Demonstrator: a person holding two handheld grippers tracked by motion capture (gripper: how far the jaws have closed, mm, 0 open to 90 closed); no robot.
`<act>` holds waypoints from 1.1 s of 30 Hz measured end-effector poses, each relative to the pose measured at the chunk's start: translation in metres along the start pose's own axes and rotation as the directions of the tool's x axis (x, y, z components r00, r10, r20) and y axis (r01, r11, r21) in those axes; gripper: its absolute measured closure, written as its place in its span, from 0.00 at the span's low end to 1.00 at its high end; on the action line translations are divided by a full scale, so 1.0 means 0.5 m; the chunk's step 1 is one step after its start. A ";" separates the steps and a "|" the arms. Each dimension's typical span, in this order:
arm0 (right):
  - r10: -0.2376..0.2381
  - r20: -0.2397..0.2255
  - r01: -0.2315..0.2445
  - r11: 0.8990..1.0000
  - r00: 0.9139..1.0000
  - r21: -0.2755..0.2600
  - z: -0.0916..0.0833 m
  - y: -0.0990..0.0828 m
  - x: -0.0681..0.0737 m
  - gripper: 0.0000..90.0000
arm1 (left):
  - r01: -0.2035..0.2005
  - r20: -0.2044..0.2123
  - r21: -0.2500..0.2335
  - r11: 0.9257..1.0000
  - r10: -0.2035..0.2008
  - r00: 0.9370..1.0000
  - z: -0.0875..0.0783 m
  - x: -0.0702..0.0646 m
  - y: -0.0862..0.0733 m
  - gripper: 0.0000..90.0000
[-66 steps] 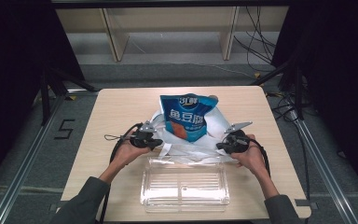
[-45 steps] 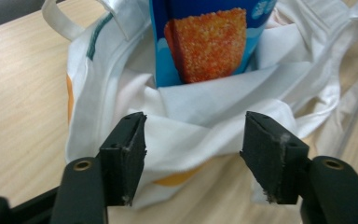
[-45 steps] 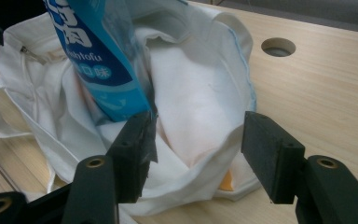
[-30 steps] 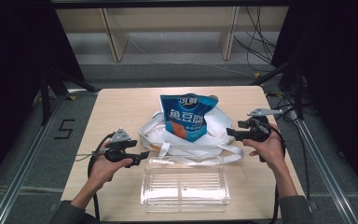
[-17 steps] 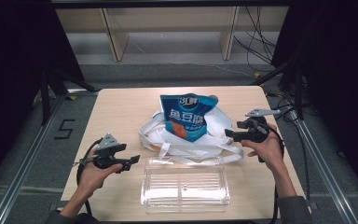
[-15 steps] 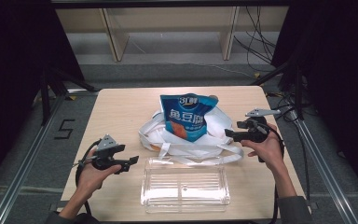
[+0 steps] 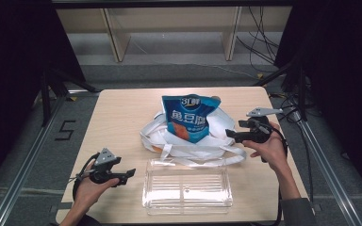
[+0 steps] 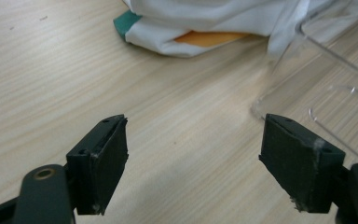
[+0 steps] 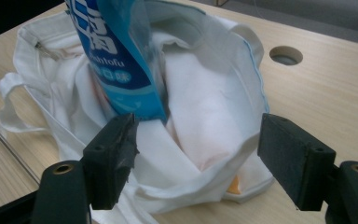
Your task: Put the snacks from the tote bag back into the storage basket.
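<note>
Wooden table spreads under both sets of jaws. White cloth bag lies crumpled ahead of the right gripper, its fabric bulging into the gap between the spread jaws, probably not pinched; those jaws have just been opening. Clear plastic box sits just off the left gripper's right jaw, apart from it; jaws released, nothing between them, just been opening too. Blue snack packet stands in the bag, its lower corner just above the right gripper's left jaw.
</note>
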State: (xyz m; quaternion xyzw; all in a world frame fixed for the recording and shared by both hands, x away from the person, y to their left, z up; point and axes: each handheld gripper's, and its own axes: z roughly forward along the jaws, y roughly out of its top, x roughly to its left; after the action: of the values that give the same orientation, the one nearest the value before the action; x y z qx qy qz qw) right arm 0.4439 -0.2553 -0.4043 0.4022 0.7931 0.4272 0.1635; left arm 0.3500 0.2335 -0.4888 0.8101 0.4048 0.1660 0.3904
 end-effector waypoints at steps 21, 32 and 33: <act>-0.169 -0.061 0.170 0.985 0.984 0.007 -0.028 0.175 0.063 0.25 | 0.009 -0.003 0.026 1.000 -0.009 1.000 0.007 0.002 -0.019 0.25; -0.206 -0.092 0.212 0.975 0.974 0.058 0.002 0.249 0.084 0.24 | 0.017 -0.010 0.007 1.000 -0.017 1.000 0.012 -0.002 -0.020 0.25; -0.215 -0.097 0.222 0.973 0.972 0.066 0.013 0.257 0.091 0.24 | -0.013 -0.002 0.043 0.999 0.013 1.000 0.007 0.003 -0.018 0.25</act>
State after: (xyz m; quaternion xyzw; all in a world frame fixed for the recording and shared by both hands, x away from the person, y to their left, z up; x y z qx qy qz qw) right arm 0.4833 -0.1765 -0.3001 0.2990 0.8548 0.3935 0.1583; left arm 0.3482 0.2362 -0.4982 0.8207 0.4034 0.1608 0.3712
